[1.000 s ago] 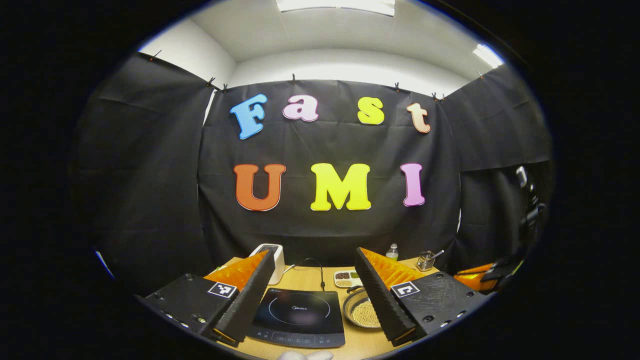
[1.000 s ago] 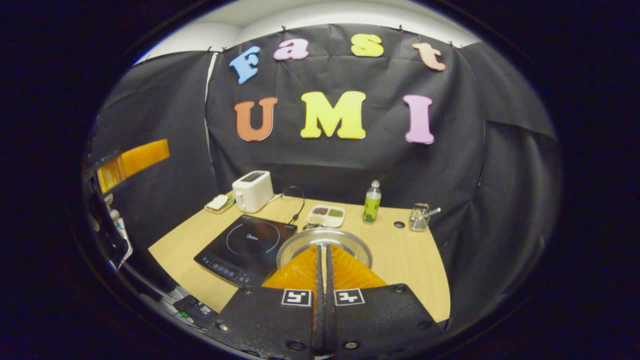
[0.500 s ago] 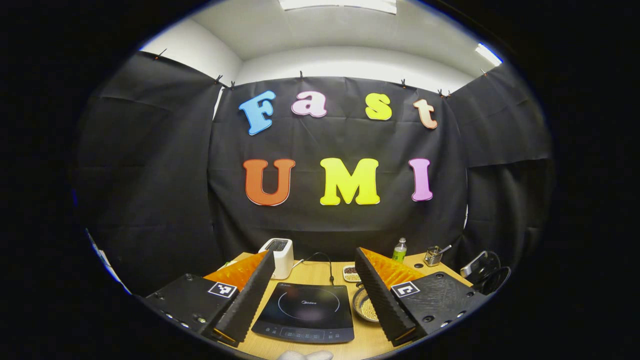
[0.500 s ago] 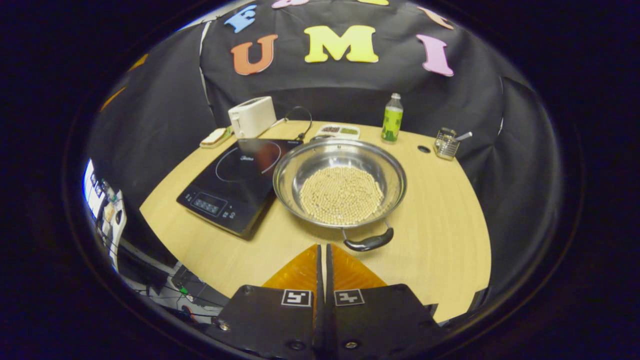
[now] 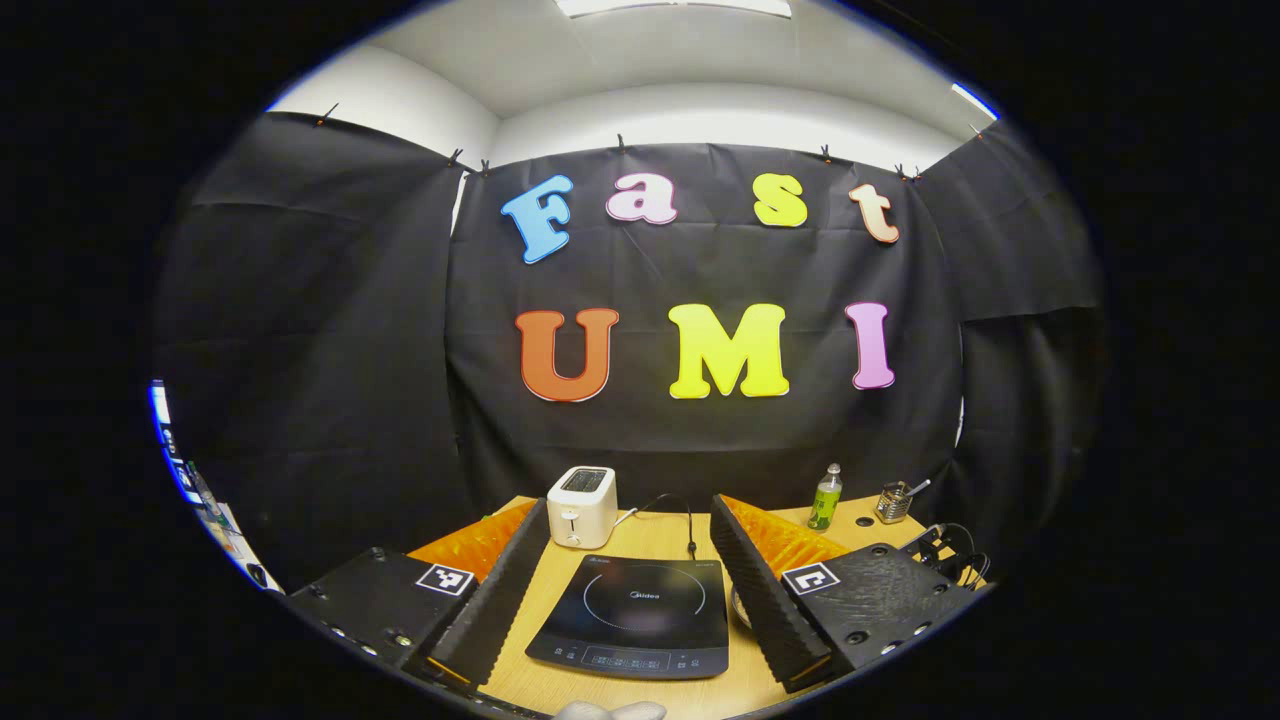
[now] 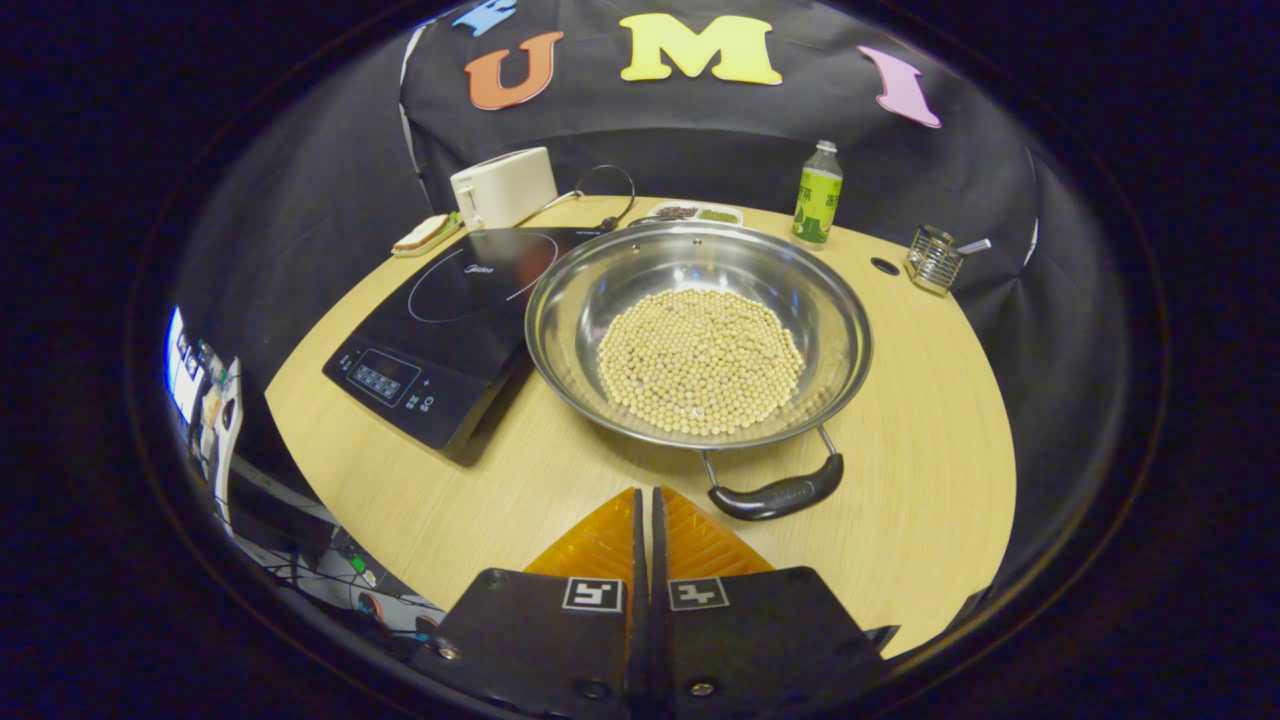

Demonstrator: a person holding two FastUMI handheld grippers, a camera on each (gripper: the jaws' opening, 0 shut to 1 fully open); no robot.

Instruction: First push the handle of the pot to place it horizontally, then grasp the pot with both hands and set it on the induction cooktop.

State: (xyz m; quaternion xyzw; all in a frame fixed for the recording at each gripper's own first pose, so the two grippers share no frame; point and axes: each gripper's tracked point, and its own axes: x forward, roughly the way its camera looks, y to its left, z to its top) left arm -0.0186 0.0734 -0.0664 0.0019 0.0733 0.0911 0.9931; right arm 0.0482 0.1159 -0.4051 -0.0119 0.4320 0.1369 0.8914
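A steel pot [image 6: 700,330] holding pale beans stands on the wooden table, right beside the black induction cooktop [image 6: 450,320]. Its near black handle [image 6: 785,492] points toward me and lies just ahead and to the right of my right gripper [image 6: 645,495], which is shut on nothing above the table's front edge. In the left gripper view, my left gripper [image 5: 628,512] is open, with the cooktop [image 5: 635,615] between its fingers. A sliver of the pot's rim [image 5: 738,607] peeks past the right finger.
A white toaster [image 6: 503,187] and a sandwich [image 6: 425,233] stand at the back left. Behind the pot are a divided dish [image 6: 695,213], a green bottle [image 6: 818,192] and a wire cup [image 6: 935,258]. The cooktop's cable [image 6: 610,195] loops near the toaster.
My right gripper, still shut, tilted down and moved closer to the pot, so the handle is now near its tips. The left gripper view swung left, hiding most of the pot behind its right finger.
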